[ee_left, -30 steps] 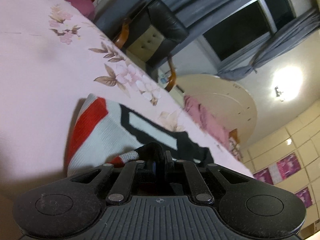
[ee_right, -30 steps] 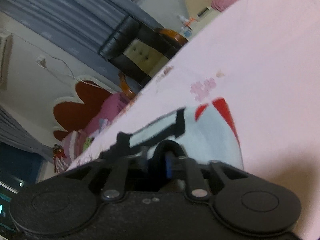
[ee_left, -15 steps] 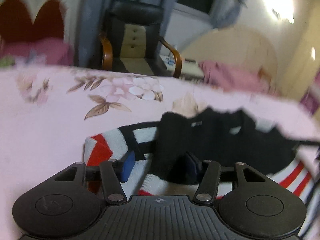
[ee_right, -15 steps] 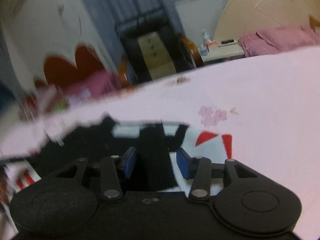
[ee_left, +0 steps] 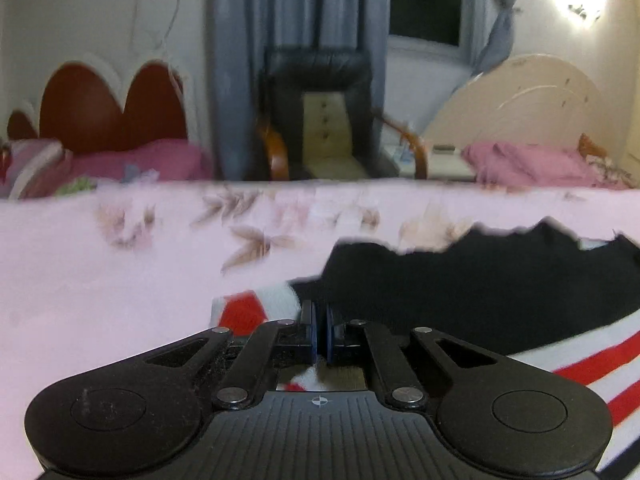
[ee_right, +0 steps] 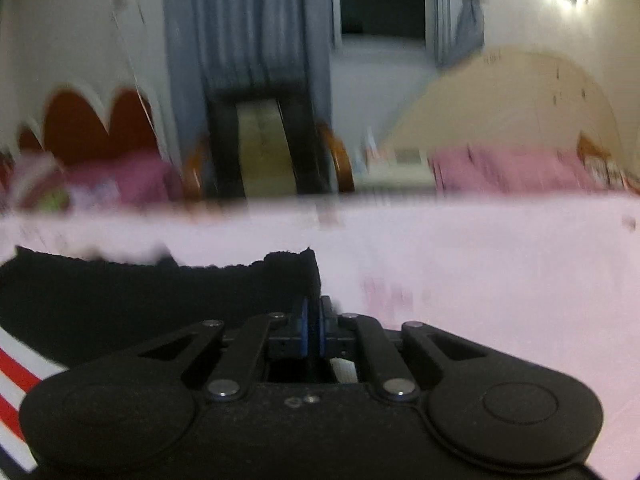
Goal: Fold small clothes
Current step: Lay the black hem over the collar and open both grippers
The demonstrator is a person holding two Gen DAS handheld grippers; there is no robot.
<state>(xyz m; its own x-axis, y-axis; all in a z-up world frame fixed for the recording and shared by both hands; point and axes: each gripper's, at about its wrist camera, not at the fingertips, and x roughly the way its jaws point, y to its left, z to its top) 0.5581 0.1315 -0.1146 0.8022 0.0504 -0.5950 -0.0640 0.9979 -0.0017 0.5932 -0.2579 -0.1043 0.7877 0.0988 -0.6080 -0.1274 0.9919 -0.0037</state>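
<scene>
Clamped on the sweater (ee_left: 460, 296) edges, both the left claw (ee_left: 320, 334) and right claw (ee_right: 314, 330) are held above the bed (ee_left: 100, 280); uneven pulling could skew the fold, or knit could slip free.

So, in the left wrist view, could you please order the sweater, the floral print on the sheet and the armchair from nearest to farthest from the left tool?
1. Sweater: at the left tool, spreading right.
2. Floral print: on the sheet beyond, slightly left.
3. Armchair: past the bed's far edge, centre.
</scene>
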